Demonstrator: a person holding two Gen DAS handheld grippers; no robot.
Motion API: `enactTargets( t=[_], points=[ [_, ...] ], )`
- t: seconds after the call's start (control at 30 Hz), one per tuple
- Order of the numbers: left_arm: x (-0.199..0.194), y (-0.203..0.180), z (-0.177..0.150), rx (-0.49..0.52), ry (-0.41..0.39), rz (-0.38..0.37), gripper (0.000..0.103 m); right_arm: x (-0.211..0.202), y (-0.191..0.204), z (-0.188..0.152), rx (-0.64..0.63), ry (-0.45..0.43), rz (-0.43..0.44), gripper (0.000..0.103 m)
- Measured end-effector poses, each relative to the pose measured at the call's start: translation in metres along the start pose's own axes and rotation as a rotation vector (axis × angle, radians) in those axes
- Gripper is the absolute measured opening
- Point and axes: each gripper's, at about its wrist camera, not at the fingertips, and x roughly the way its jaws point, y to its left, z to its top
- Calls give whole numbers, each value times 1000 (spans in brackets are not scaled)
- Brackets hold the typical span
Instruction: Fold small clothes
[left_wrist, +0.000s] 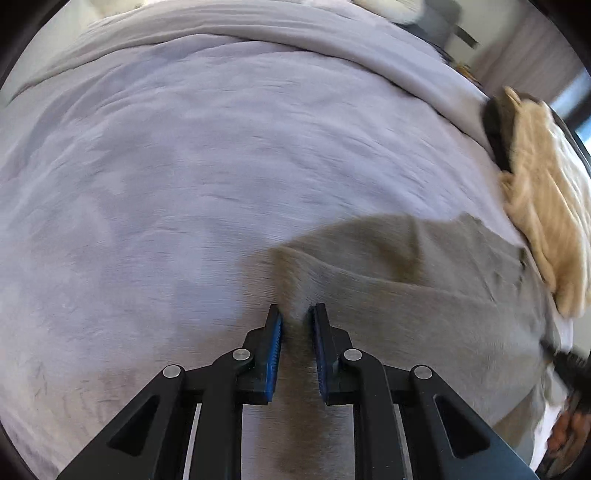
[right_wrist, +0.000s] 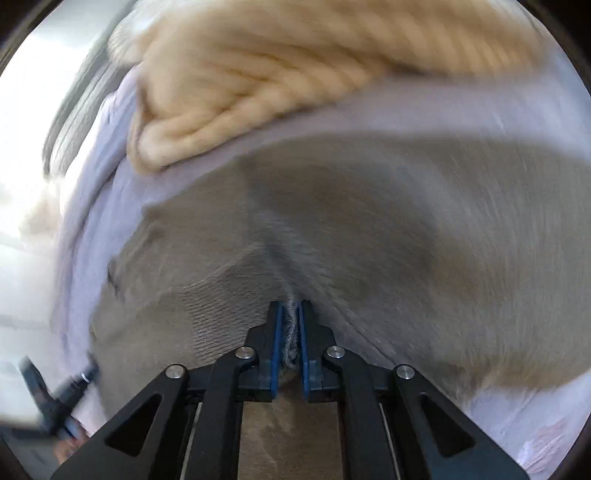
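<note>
A grey knitted garment lies on a pale lilac bed cover. My left gripper is shut on a pinched ridge of the grey garment at its left edge, cloth bunched between the blue pads. In the right wrist view the same grey garment fills the middle, and my right gripper is shut on a raised fold of it, knit squeezed between the pads. A cream knitted garment lies beyond it; in the left wrist view the cream garment sits at the right edge.
A dark object lies under the cream garment by the bed's right side. The other gripper's black frame shows at the lower left of the right wrist view. Bed cover drops off toward a bright floor on the left there.
</note>
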Motion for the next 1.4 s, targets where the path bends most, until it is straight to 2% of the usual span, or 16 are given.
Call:
enactTargets(
  t=[0.03, 0.13, 0.17, 0.37, 0.47, 0.5, 0.53, 0.57, 0.63, 0.7, 0.73, 0.83, 0.97, 1.1, 1.27, 1.4],
  points=[
    [-5, 6, -1, -28, -12, 2, 19, -4, -3, -3, 32, -12, 20, 20],
    [-20, 11, -5, -14, -28, 49, 19, -19, 12, -22, 48, -15, 67, 72],
    [-26, 10, -8, 13, -33, 82, 19, -23, 21, -30, 41, -14, 104, 75],
    [-56, 14, -36, 66, -36, 136, 19, 27, 137, -119, -91, 291, 424, 75],
    [-66, 25, -53, 32, -24, 127, 21, 75, 194, -167, -94, 430, 502, 75],
    [-69, 31, -59, 20, -15, 131, 33, 88, 206, -177, -82, 450, 511, 75],
    [-71, 35, -65, 8, -11, 141, 79, 101, 218, -185, -63, 466, 522, 75],
    [-74, 38, -70, -12, -18, 159, 103, 113, 230, -193, -43, 475, 533, 74],
    [-87, 44, -80, -16, -60, 167, 103, 128, 243, -201, -30, 464, 518, 71],
    [-93, 51, -85, -19, -55, 179, 103, 132, 250, -201, -24, 450, 516, 34],
    [-95, 56, -88, -33, -48, 185, 103, 137, 256, -200, -18, 466, 524, 7],
    [-99, 72, -88, -87, -35, 180, 103, 130, 260, -204, -53, 457, 528, 7],
    [-90, 97, -89, -201, 25, 120, 103, 152, 270, -214, -151, 485, 415, 7],
    [-85, 79, -92, -117, 13, 194, 103, 152, 274, -212, -169, 516, 404, 9],
    [-79, 45, -89, -18, -3, 189, 103, 117, 264, -207, -234, 536, 411, 45],
    [-74, 15, -80, 24, -13, 148, 103, 67, 225, -182, -251, 378, 346, 50]
  ],
)
